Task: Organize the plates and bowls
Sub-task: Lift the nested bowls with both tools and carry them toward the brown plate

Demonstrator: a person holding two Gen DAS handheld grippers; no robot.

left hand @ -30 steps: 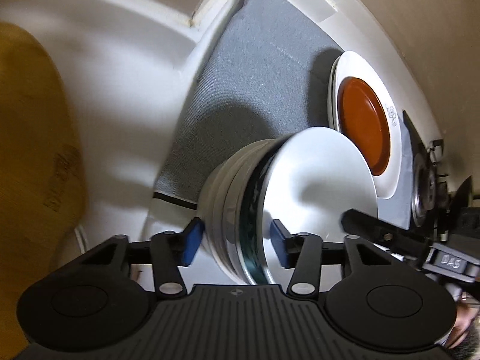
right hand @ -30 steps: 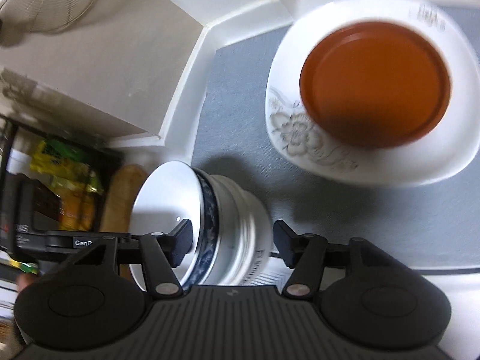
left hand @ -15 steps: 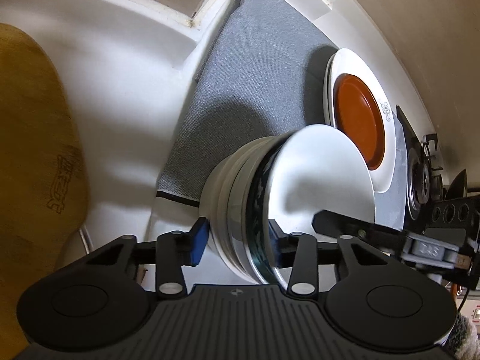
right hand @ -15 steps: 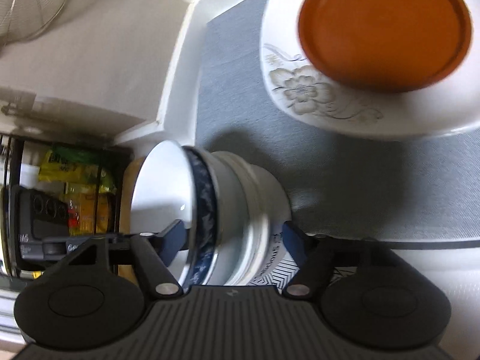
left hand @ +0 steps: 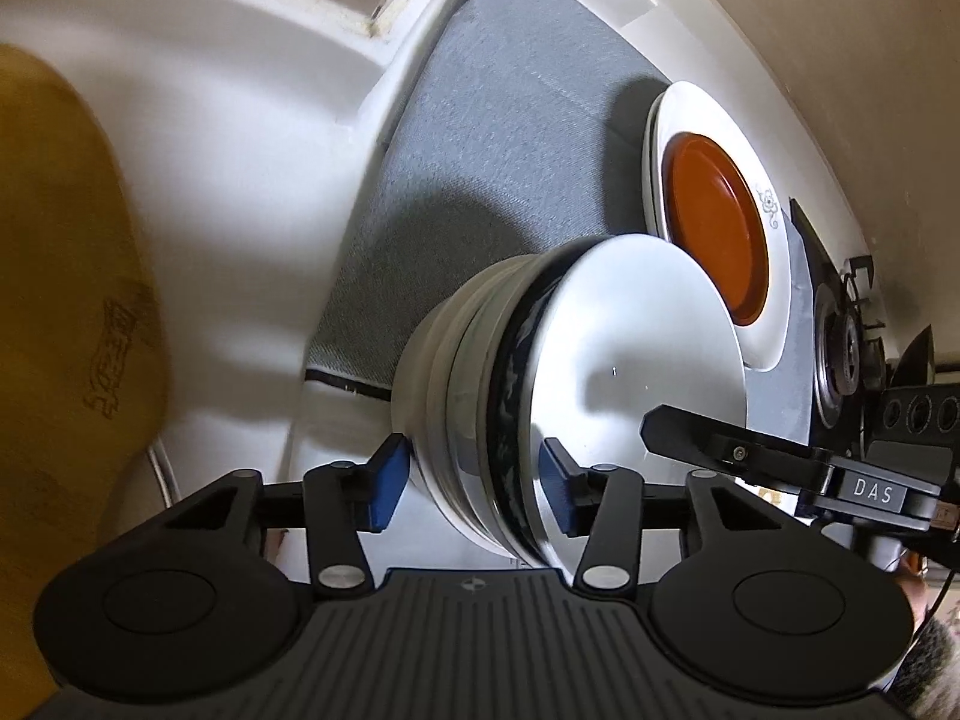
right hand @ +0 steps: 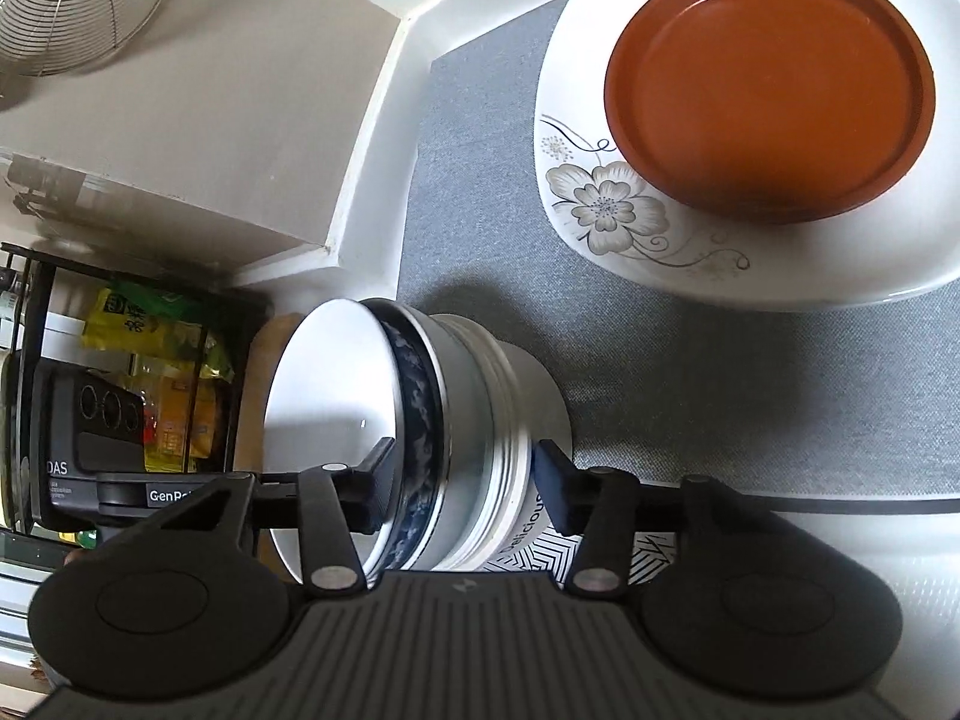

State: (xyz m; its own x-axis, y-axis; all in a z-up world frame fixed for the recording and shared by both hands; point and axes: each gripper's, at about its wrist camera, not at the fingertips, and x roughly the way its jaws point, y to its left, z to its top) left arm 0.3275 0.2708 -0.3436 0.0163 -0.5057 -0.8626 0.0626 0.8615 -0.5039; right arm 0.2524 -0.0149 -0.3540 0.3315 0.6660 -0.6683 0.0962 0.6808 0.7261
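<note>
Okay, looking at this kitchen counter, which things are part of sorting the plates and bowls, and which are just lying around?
Part of the job:
stack of bowls
flowered white plate
brown plate

Just lying around:
grey mat
wire strainer
snack packets
stove burner

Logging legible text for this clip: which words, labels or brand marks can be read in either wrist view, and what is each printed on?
"DAS": on the right claw's body, seen from the left wrist.
"GenR...", cut off: on the left claw's body, seen from the right wrist.
"DAS", first letter partly cut off: same body, with unreadable small print below.
"Deliciou...", cut off: on the patterned mat.
Green packet: characters too blurred.
Wooden board: mark unreadable.
</note>
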